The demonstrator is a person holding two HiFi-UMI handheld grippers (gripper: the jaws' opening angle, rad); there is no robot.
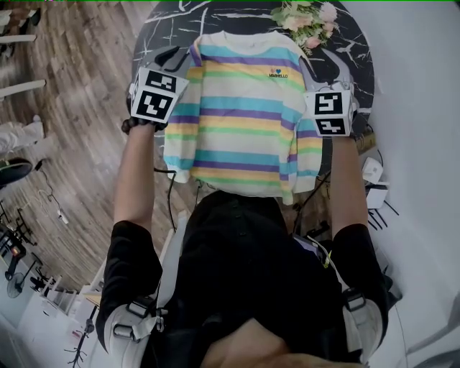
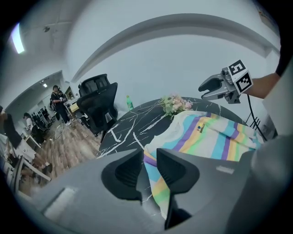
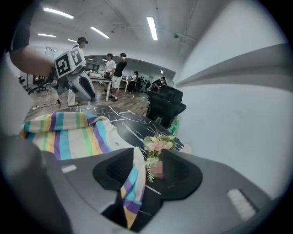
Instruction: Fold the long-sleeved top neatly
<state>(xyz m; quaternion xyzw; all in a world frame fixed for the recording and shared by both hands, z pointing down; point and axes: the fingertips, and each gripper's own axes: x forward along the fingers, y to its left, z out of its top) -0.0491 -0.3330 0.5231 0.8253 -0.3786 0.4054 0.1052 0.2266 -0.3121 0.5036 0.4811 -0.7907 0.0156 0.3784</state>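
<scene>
Wood flooring runs round a black marble-look table (image 1: 359, 50), with office chairs and a few people standing far behind it. On the table's far edge lies a small bunch of flowers (image 1: 305, 21). The striped long-sleeved top (image 1: 241, 108) lies flat across the middle of the table, chest print up and neck toward the table's far side. Its hem hangs over the table's near edge, against the person.

The left gripper (image 2: 149, 157) is over the table's left side, at the top's shoulder. Its jaws stand slightly apart, with the striped edge of the cloth running through the narrow gap. I see no clear squeeze on it.

The right gripper (image 3: 149, 155) is over the table's right side. Its jaws are spread wider, and a fold of cloth drapes against one jaw only, with the flowers showing through the space beside it. That one looks let go.

The knit looks light, soft and limp. It will likely sag and crease wherever it is unsupported, and it should slide easily on the smooth tabletop. A pinch on a single layer would probably drag the rest askew. Better holds are doubled or seamed places, such as the shoulder seams, the cuffs or the two hem corners. They should be taken symmetrically from the table's left and right sides, so a fold comes over square.
</scene>
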